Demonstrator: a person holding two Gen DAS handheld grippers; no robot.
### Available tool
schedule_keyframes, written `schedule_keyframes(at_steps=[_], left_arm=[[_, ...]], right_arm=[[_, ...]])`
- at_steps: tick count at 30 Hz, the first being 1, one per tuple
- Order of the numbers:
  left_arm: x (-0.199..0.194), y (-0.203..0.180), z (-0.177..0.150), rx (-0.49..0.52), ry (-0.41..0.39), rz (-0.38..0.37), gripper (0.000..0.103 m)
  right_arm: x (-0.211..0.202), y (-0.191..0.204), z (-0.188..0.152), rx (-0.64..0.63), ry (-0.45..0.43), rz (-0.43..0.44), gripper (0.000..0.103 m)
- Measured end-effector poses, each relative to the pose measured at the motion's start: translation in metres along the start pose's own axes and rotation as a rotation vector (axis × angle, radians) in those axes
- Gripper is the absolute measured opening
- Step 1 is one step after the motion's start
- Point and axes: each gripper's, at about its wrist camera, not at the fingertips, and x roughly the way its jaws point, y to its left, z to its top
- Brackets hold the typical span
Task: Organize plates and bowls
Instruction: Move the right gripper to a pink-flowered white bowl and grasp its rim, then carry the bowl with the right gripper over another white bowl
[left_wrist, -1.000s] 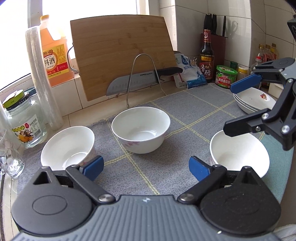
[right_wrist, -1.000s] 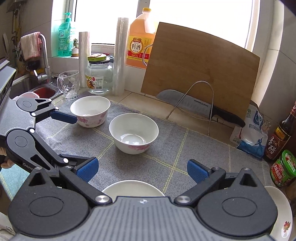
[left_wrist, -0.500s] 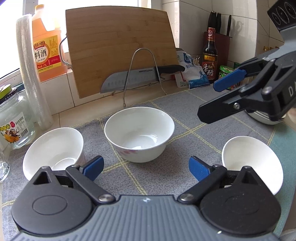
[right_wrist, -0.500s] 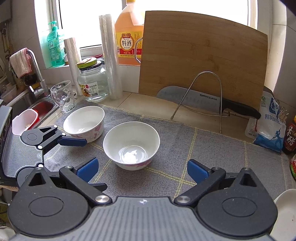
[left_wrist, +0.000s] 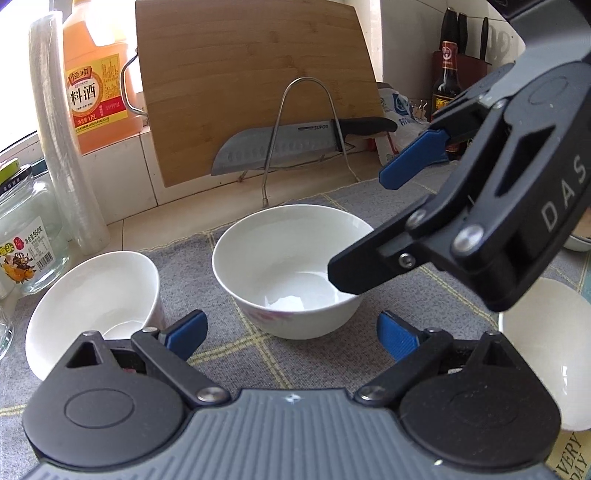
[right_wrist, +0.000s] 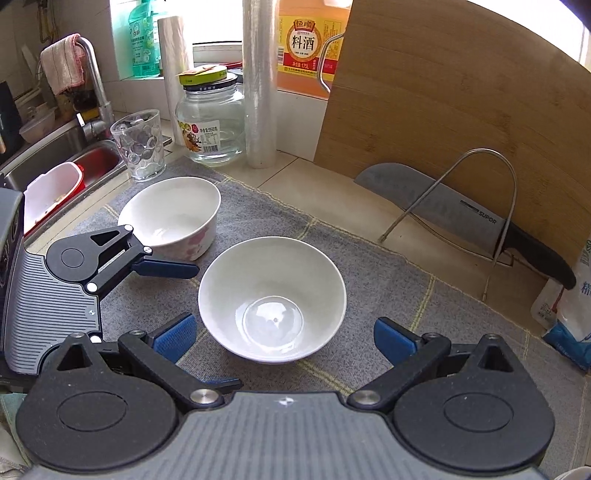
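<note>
Right wrist view: right claw (right_wrist: 282, 338) spread wide, empty, centre bowl (right_wrist: 272, 299) straight ahead between fingers. Left claw (left_wrist: 291, 332) likewise agape, empty; second bowl (left_wrist: 92, 310) off its left finger. Risk: both claws converging on centre bowl, fingers may collide, knock bowl across mat (right_wrist: 388, 266).

"SUPOR" on knife blade (left_wrist: 284, 146), "料酒" – perhaps "1.75L" – on orange bottle (left_wrist: 96, 88), "DAS" on right gripper (left_wrist: 365, 225)
</note>
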Motion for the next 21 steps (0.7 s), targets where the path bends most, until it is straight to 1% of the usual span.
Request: schedule_keyframes(at_steps=[3, 6, 11, 13, 14, 21], left_arm=[[0.004, 0.0, 0.001, -0.005, 0.001, 0.004, 0.097], [0.005, -0.002, 0.002, 0.0, -0.005, 0.006, 0.097], [0.008, -0.004, 0.006, 0.007, -0.018, 0.007, 0.094], [0.009, -0.004, 0.007, 0.008, -0.018, 0.005, 0.088], [0.009, -0.004, 0.008, 0.007, -0.019, 0.001, 0.086], [0.011, -0.004, 0.009, 0.017, -0.018, -0.005, 0.086]], right_arm=[[0.011, -0.005, 0.007, -0.002, 0.019, 0.036, 0.102], [0.021, -0.011, 0.011, 0.001, 0.033, 0.059, 0.099], [0.033, -0.02, 0.013, 0.018, 0.06, 0.096, 0.089], [0.037, -0.022, 0.013, 0.019, 0.063, 0.101, 0.087], [0.038, -0.024, 0.014, 0.022, 0.064, 0.105, 0.086], [0.044, -0.027, 0.016, 0.036, 0.071, 0.133, 0.081]])
